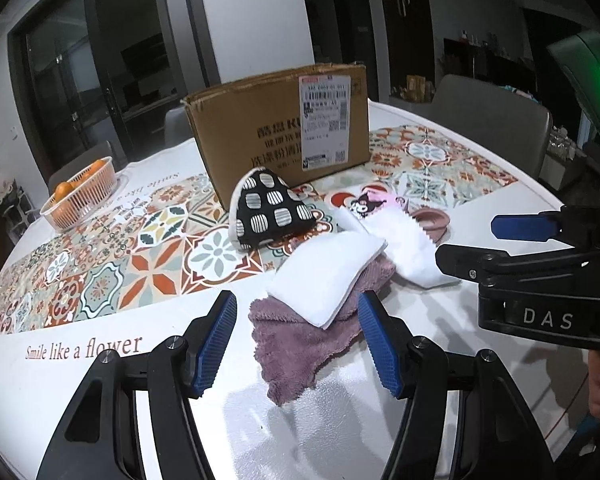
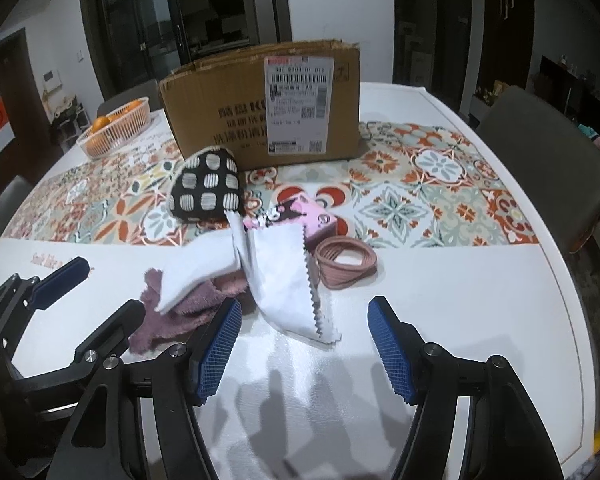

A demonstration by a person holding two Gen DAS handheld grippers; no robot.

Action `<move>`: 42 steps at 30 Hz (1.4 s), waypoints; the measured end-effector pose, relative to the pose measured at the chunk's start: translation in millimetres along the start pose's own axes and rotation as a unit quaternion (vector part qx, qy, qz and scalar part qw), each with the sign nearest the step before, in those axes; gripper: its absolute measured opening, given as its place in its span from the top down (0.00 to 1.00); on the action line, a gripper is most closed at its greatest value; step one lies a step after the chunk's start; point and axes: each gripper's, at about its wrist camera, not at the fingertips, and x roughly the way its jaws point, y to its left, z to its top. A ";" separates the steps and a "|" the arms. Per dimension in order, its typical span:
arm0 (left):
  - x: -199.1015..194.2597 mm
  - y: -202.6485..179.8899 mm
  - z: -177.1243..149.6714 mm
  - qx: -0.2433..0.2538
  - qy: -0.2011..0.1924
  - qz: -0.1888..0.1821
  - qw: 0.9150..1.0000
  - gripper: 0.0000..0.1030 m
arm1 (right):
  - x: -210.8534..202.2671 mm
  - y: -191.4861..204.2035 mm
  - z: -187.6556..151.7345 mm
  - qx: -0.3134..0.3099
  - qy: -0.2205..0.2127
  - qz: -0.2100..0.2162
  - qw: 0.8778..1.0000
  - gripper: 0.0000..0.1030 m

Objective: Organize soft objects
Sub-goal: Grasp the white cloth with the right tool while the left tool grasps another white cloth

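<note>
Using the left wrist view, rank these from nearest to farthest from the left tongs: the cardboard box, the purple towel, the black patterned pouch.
1. Purple towel: lying between the open left tongs, partly under a white cloth.
2. Black patterned pouch: farther back on the patterned runner, slightly left of centre.
3. Cardboard box: standing right behind the pouch, farthest back.

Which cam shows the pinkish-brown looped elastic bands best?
Right wrist view: the pinkish-brown looped elastic bands lie fully exposed on the white table, right of the zigzag-edged white cloth. In the left wrist view, that cloth covers part of the bands.
</note>
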 end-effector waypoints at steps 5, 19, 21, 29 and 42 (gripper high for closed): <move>13.1 0.3 -3.2 0.003 0.010 -0.003 1.000 0.40 | 13.1 0.3 -2.1 0.001 0.015 0.001 1.000 0.35; 37.6 -7.4 -0.2 0.028 0.013 -0.012 0.999 0.43 | 35.9 -2.3 -2.4 0.007 0.035 0.006 0.999 0.35; 39.6 -8.9 0.8 0.031 0.012 -0.012 0.999 0.43 | 36.8 -2.8 -1.1 0.008 0.034 0.009 0.999 0.35; 46.7 -8.2 4.9 0.031 0.018 -0.013 0.999 0.50 | 42.4 -4.9 2.1 0.010 0.034 0.008 0.999 0.35; 50.8 4.4 10.4 -0.007 0.026 -0.034 0.999 0.75 | 48.9 -3.1 5.6 0.011 0.033 0.020 0.999 0.35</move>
